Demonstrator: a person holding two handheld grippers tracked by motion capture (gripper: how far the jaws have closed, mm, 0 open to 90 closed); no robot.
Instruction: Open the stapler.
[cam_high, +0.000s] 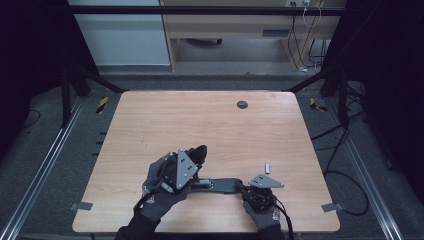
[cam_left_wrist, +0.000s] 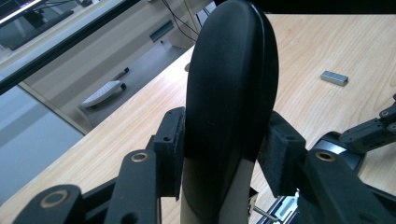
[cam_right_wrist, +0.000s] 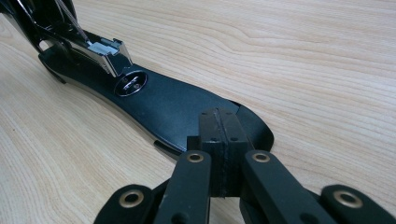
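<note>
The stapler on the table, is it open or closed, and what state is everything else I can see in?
Stapler top arm: swung up and open, between the left gripper's jaws.
Stapler base: flat on the table, its tip pressed down by the closed right gripper.
Staple strip: loose on the table, not loaded.
Left gripper: pads against the top arm's sides.
Right gripper: jaws shut together.
</note>
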